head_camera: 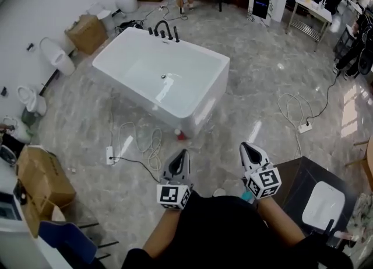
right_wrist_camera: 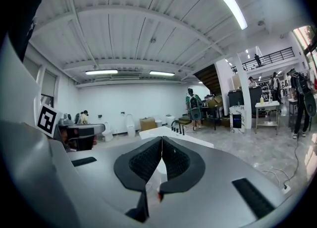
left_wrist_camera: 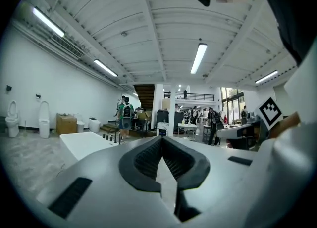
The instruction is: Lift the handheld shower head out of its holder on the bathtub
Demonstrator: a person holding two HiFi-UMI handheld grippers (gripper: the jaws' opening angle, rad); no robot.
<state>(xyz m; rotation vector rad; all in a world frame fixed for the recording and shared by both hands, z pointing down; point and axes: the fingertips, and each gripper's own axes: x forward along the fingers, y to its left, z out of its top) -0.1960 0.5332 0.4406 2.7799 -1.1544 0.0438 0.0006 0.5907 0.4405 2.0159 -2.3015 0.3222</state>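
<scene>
A white freestanding bathtub (head_camera: pixel 207 87) stands on the grey marble floor ahead of me. Black fittings line its far rim: a curved faucet (head_camera: pixel 163 27) and the handheld shower head (head_camera: pixel 176 34) upright in its holder. The tub (left_wrist_camera: pixel 81 143) and its fittings show small at left in the left gripper view, and the tub (right_wrist_camera: pixel 171 134) shows mid-frame in the right gripper view. My left gripper (head_camera: pixel 182 154) and right gripper (head_camera: pixel 247 146) are both shut and empty, held close to my body, well short of the tub.
Cables and a power strip (head_camera: pixel 109 156) lie on the floor between me and the tub; another strip (head_camera: pixel 305 127) is at right. Cardboard boxes (head_camera: pixel 44 180), toilets (head_camera: pixel 55 56) and a urinal line the left wall. A dark stand with a white basin (head_camera: pixel 324 203) sits at my right. People stand far back.
</scene>
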